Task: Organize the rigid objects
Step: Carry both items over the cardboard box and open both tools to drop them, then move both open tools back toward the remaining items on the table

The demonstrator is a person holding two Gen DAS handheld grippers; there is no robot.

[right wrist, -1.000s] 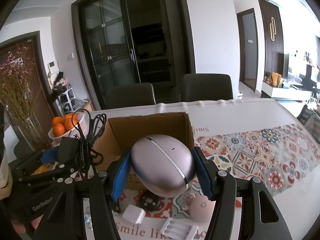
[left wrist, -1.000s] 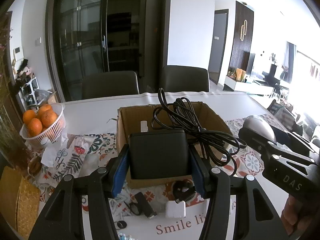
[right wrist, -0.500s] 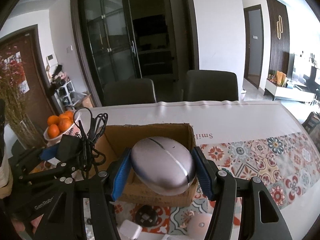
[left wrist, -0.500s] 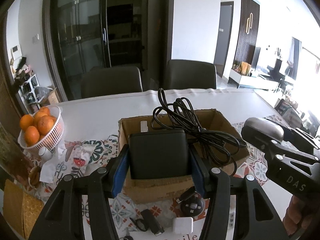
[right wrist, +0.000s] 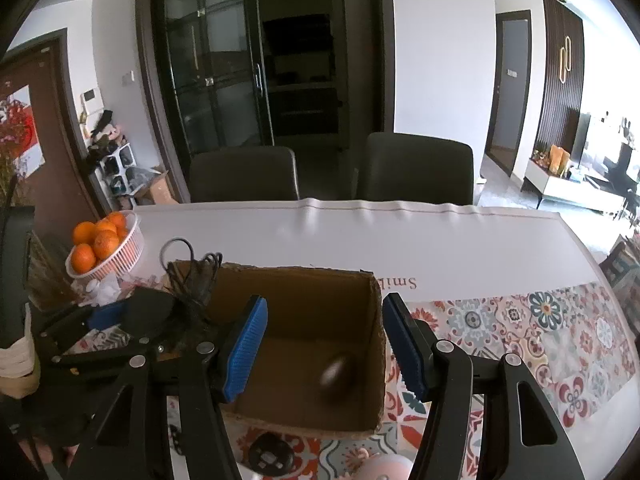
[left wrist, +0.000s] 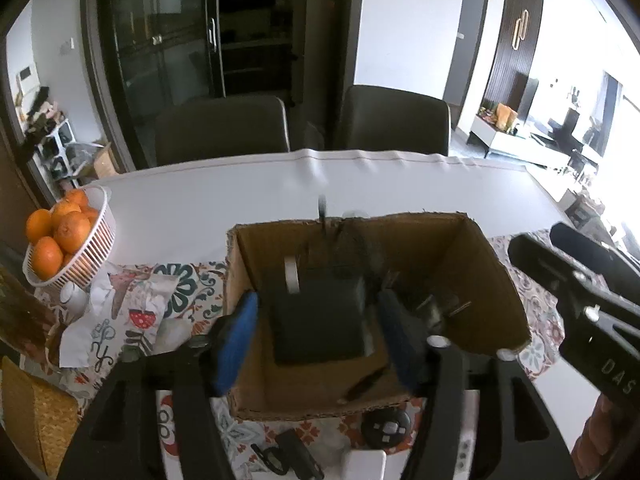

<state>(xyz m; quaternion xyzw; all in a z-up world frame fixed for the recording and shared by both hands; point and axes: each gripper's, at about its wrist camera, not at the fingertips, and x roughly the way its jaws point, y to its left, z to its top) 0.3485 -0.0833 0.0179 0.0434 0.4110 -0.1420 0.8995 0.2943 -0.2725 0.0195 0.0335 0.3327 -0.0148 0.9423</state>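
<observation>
A brown cardboard box (left wrist: 492,280) stands on the table under both grippers. My left gripper (left wrist: 316,342) hovers over it with its jaws opening. A black power adapter (left wrist: 320,320) with its cable is between the blue pads, blurred, with a gap on each side. My right gripper (right wrist: 324,346) is open over the same box (right wrist: 296,270) with nothing between its pads. A silver oval case (right wrist: 338,372) shows as a blur low inside the box. In the right wrist view the cable bundle (right wrist: 192,280) sticks up at the box's left corner.
A white basket of oranges (left wrist: 68,240) stands to the left of the box. Small gadgets lie in front of it: a round black device (left wrist: 386,426) and a white charger (left wrist: 364,464). Two dark chairs (left wrist: 220,128) stand behind the table. A patterned cloth (right wrist: 540,332) covers the right side.
Both grippers have moved forward over the box. The left jaws have widened and the adapter has sunk into the box. The silver case has left the right gripper and dropped inside.
</observation>
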